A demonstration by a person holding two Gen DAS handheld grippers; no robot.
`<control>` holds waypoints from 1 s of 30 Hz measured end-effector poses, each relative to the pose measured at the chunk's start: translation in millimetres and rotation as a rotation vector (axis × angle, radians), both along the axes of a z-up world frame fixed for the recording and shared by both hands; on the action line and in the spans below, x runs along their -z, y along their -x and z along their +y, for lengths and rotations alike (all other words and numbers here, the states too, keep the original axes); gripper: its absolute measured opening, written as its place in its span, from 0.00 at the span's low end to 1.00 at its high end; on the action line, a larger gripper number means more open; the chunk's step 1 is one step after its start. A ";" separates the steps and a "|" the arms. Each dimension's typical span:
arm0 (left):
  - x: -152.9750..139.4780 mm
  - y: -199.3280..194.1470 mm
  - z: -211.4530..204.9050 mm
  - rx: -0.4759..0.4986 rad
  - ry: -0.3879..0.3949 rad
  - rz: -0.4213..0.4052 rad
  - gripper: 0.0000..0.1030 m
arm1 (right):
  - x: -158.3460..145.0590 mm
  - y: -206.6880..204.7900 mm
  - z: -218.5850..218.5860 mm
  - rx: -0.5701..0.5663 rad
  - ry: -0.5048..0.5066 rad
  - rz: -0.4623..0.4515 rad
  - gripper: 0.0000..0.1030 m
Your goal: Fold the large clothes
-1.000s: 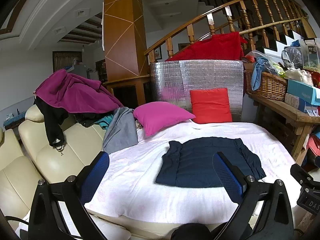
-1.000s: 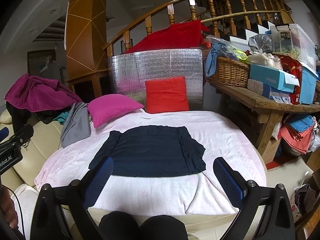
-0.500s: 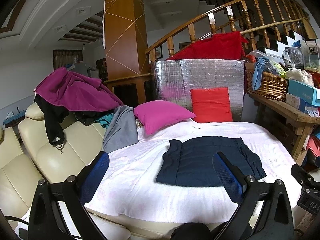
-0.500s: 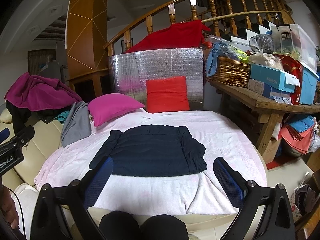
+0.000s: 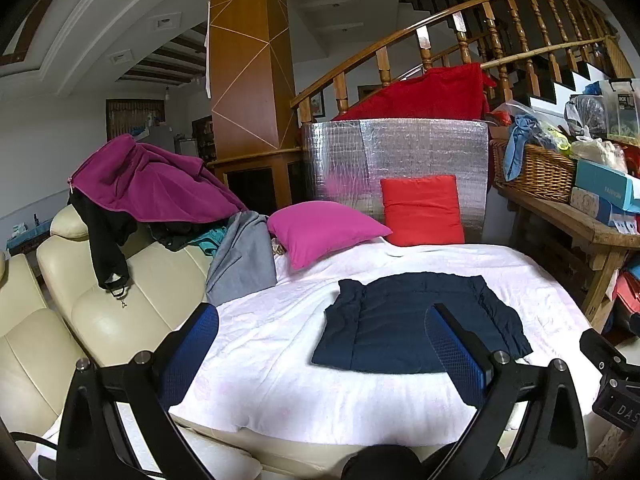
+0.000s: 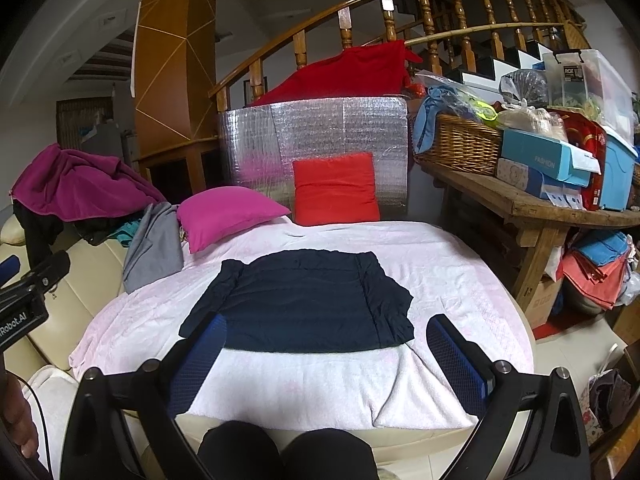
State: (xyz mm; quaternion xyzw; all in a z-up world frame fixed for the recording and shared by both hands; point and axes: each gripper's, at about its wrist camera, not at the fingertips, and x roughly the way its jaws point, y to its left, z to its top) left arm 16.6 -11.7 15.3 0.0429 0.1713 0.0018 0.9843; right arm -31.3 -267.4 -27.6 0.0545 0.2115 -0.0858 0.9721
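A dark navy garment (image 5: 416,320) lies flat on the pale pink quilted cover (image 5: 280,360). The left gripper (image 5: 320,356) hangs above the near edge, its blue-padded jaws wide apart and empty. Behind, a magenta pillow (image 5: 324,228) lies beside a red cushion (image 5: 422,210).

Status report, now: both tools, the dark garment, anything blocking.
Left tool open, empty, short of the cloth. Right tool open, empty, above the near hem. Navy garment flat on pink blanket, sleeves folded in. Nothing blocking; pillows beyond.
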 end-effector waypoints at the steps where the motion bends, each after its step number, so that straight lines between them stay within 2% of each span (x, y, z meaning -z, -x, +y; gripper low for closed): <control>1: -0.1 0.1 0.2 0.001 -0.001 0.001 0.99 | 0.1 -0.5 -0.7 -0.001 0.000 0.001 0.99; 19: 5.4 -11.5 1.3 -0.008 -0.001 0.025 0.99 | 4.3 -13.3 -4.0 -0.005 0.007 0.021 0.99; 30: 16.7 -57.6 0.6 -0.045 0.002 0.093 0.99 | 6.8 -51.1 -19.0 0.016 -0.008 0.056 0.99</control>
